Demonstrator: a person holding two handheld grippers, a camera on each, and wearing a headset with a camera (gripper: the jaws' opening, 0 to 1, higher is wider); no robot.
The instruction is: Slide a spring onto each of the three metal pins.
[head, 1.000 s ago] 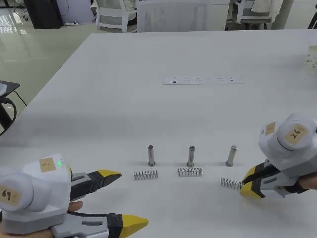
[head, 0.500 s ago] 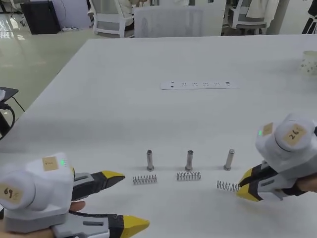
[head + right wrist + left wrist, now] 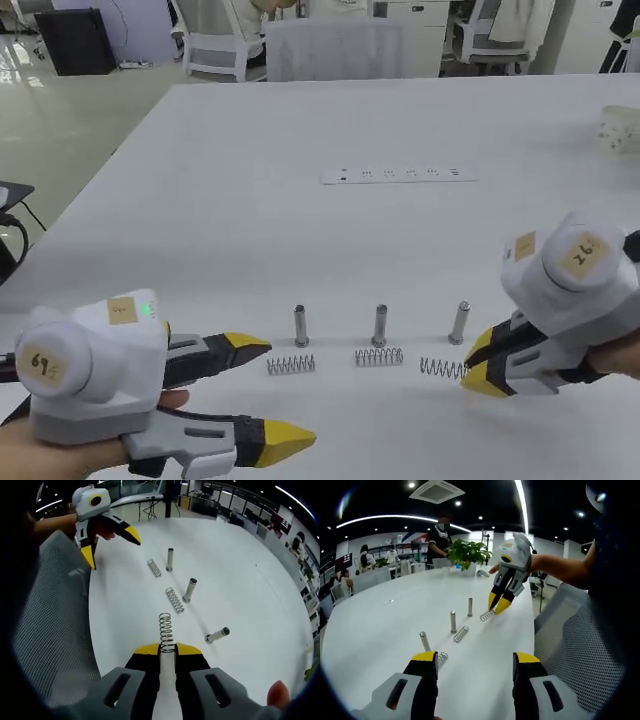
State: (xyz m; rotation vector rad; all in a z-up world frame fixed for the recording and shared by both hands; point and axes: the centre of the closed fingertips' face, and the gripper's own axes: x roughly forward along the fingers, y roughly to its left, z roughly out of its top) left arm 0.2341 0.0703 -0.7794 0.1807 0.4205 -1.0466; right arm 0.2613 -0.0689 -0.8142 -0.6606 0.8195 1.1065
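Jaws of the yellow-tipped right gripper (image 3: pixel 167 649) pinch one end of a coiled steel spring (image 3: pixel 165 625) beside three upright metal pins (image 3: pixel 380 325). Left gripper (image 3: pixel 288 392) gapes wide, empty.

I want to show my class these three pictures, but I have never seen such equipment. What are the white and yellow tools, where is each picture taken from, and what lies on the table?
No robot: a person holds a two-jaw gripper in each hand. The wide picture is from a headset camera looking down at the white table; each round one is from a camera on a gripper. Three metal pins stand in a row: left pin, middle pin, right pin. The left spring and middle spring lie before their pins. The left gripper is open, empty. The right gripper is shut on one end of the right spring.
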